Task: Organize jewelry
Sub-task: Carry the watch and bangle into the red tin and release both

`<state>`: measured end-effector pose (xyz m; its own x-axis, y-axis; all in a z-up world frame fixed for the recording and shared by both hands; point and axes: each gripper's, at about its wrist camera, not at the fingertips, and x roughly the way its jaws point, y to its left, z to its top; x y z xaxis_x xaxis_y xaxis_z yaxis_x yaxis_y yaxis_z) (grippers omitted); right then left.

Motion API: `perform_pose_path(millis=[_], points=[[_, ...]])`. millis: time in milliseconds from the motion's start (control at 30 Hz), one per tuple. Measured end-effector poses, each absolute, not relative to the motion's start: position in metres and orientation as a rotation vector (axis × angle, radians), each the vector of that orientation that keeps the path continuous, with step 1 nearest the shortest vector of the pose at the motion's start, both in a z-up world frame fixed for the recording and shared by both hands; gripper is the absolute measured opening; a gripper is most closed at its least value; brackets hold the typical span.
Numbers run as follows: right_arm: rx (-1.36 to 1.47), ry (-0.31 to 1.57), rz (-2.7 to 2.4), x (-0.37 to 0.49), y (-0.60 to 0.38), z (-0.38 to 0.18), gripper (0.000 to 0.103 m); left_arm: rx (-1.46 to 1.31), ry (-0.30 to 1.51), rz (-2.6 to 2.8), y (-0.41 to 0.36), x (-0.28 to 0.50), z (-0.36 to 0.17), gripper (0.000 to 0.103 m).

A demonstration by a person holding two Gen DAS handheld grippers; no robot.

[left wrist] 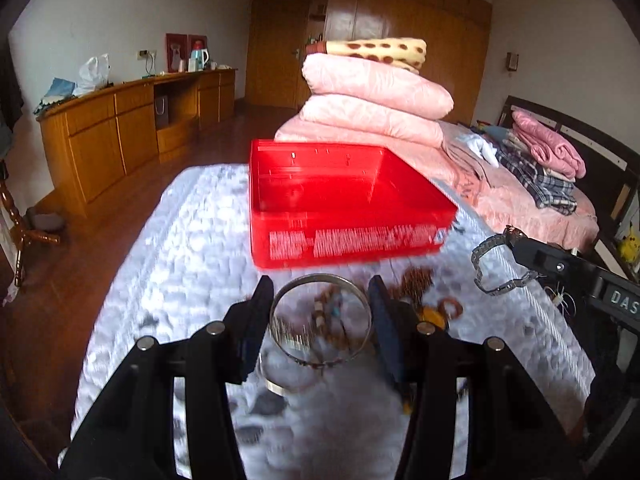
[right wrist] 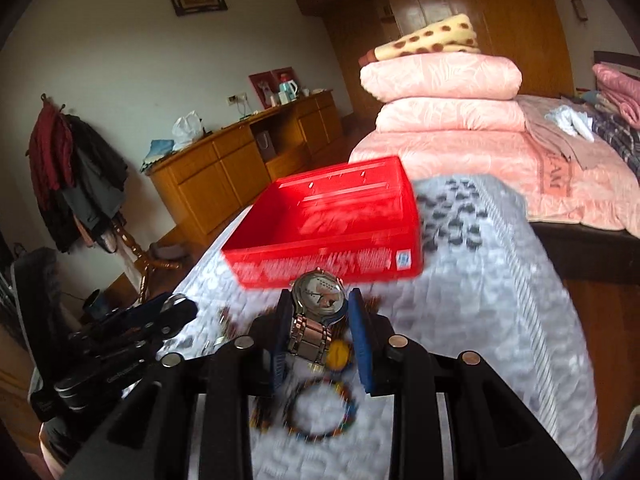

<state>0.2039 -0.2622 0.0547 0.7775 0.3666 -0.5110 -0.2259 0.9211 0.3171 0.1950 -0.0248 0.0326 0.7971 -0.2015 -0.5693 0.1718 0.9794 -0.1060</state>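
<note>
The left claw (left wrist: 320, 312) grips a silver bangle (left wrist: 320, 320) across its width, held clear of the white quilted bench (left wrist: 180, 260), just nearer than the red box (left wrist: 344, 200). The right claw (right wrist: 320, 320) is clamped on a metal wristwatch (right wrist: 318, 304) (dial up, strap hanging loose), also just short of the red box. Beneath both claws, nearer than the box, lie a beaded bracelet (right wrist: 320, 412) and blurred loose jewelry. Beyond the box stand folded pink quilts (left wrist: 372, 96).
</note>
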Motion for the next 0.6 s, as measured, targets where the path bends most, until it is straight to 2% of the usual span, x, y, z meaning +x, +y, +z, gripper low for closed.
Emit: perform_pose_path(millis=[333,600], points=[[0.243,0.579,0.298,0.291,-0.255,0.071,0.028,-0.049,0.574,-0.197,-0.042,0.283,0.061,0.047],[0.233,0.648,0.268,0.350,-0.247,0.046,0.028,-0.039,0.640,-0.183,-0.053,0.354,0.035,0.048]])
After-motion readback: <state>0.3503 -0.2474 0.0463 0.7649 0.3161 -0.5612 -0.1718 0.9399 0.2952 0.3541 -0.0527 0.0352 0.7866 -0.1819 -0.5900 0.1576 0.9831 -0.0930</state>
